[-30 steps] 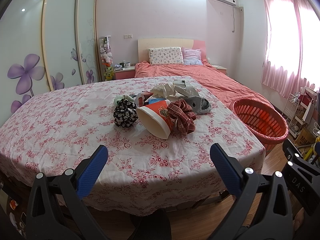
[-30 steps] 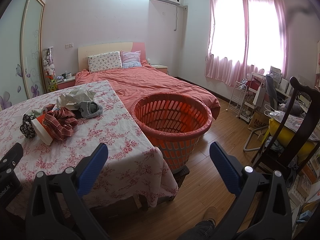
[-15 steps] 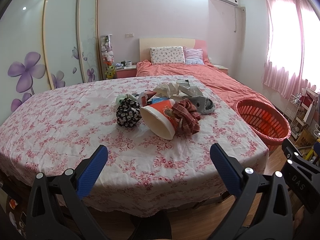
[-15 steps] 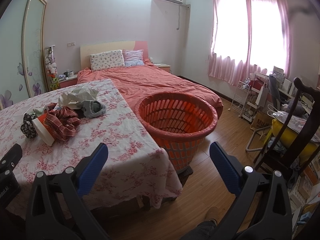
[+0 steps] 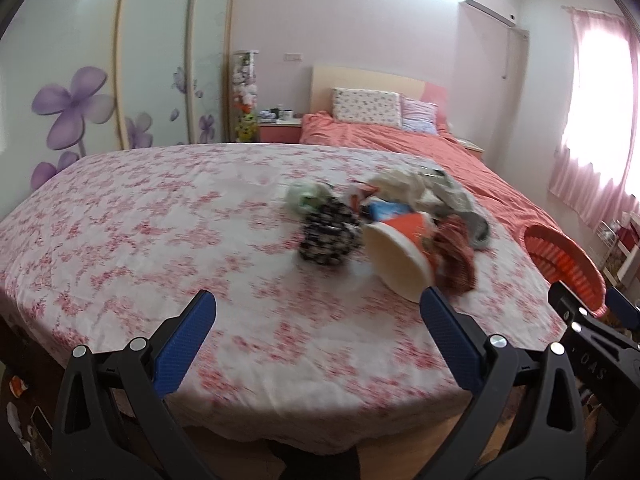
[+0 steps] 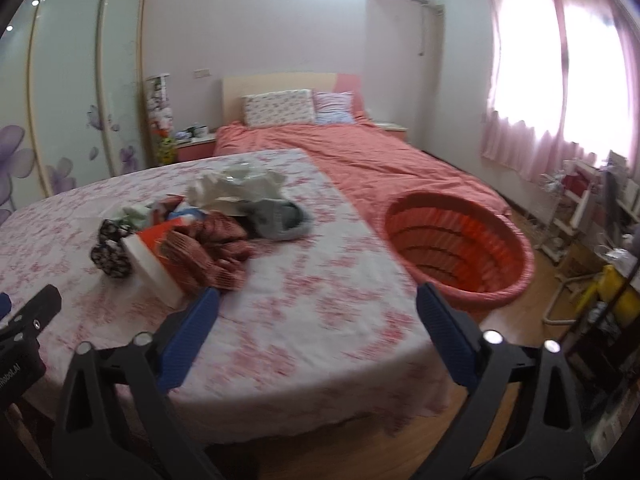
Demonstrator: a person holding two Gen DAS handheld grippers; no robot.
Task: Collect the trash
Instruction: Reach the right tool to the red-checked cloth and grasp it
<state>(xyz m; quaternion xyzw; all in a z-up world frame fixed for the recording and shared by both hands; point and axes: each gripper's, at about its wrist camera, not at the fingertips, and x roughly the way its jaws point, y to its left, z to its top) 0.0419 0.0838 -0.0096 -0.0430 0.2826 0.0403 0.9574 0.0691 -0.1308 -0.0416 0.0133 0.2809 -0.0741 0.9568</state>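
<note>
Across the flowered table (image 5: 160,240) a heap of trash (image 6: 208,224) lay near its far right part, an orange paper cup (image 5: 400,248) tipped on its side among rags. Beside the table stood a red basket (image 6: 516,248) on the floor. My left claw (image 5: 316,320) gaped empty; my right claw (image 6: 316,316), jaws just narrowing slightly, stood wide with nothing between.

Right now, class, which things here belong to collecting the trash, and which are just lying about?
For the job:
paper cup
crumpled paper
red basket

Just lying about:
black floral scrunchie
plaid scrunchie
pillows
</note>
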